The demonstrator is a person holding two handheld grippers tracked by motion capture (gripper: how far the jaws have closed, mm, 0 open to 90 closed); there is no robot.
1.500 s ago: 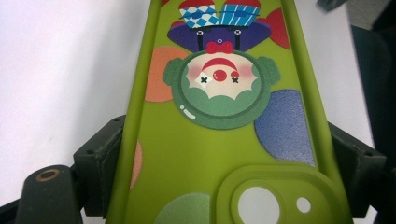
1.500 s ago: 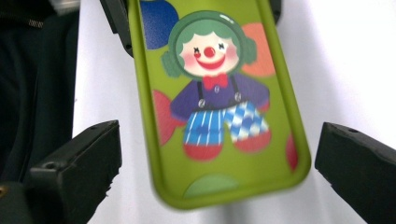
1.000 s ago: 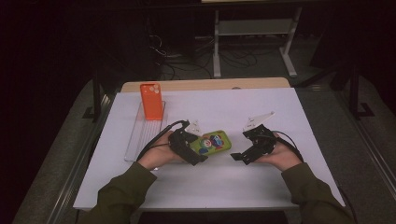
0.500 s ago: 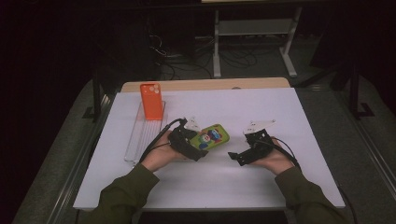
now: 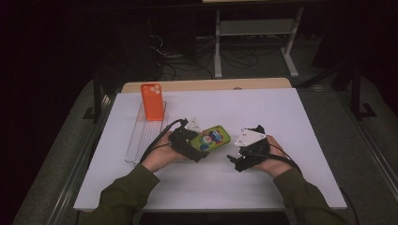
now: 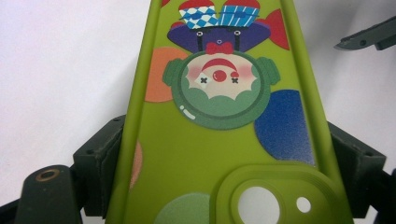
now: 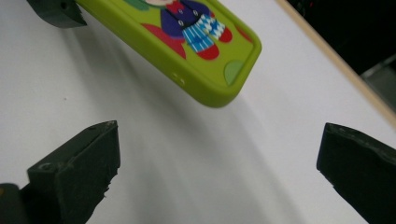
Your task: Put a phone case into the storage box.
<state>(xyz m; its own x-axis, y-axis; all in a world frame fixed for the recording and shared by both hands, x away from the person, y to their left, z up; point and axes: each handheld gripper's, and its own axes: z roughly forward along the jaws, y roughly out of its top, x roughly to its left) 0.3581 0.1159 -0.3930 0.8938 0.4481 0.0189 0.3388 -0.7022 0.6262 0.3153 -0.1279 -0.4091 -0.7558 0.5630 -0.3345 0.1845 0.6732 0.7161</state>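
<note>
1. A green phone case (image 5: 212,139) printed with a clown figure is clamped by its long edges between the jaws of the left gripper (image 5: 195,149), near the middle of the white table (image 5: 281,112).
2. In the left gripper view the case (image 6: 219,116) is seen running away from the camera, its camera cut-out nearest the jaws and the clown's feet at the far end; a black pad is pressed against each side.
3. In the right gripper view the far end of the case (image 7: 196,42) is seen raised off the table, with a soft shadow under it.
4. The right gripper (image 5: 241,159) is held just to the right of the case, apart from it, with its jaws spread wide and nothing between them.
5. An orange phone case (image 5: 152,101) is stood upright at the far end of a clear tray (image 5: 141,140) at the left of the table; whether it leans on anything cannot be made out from the high view.
</note>
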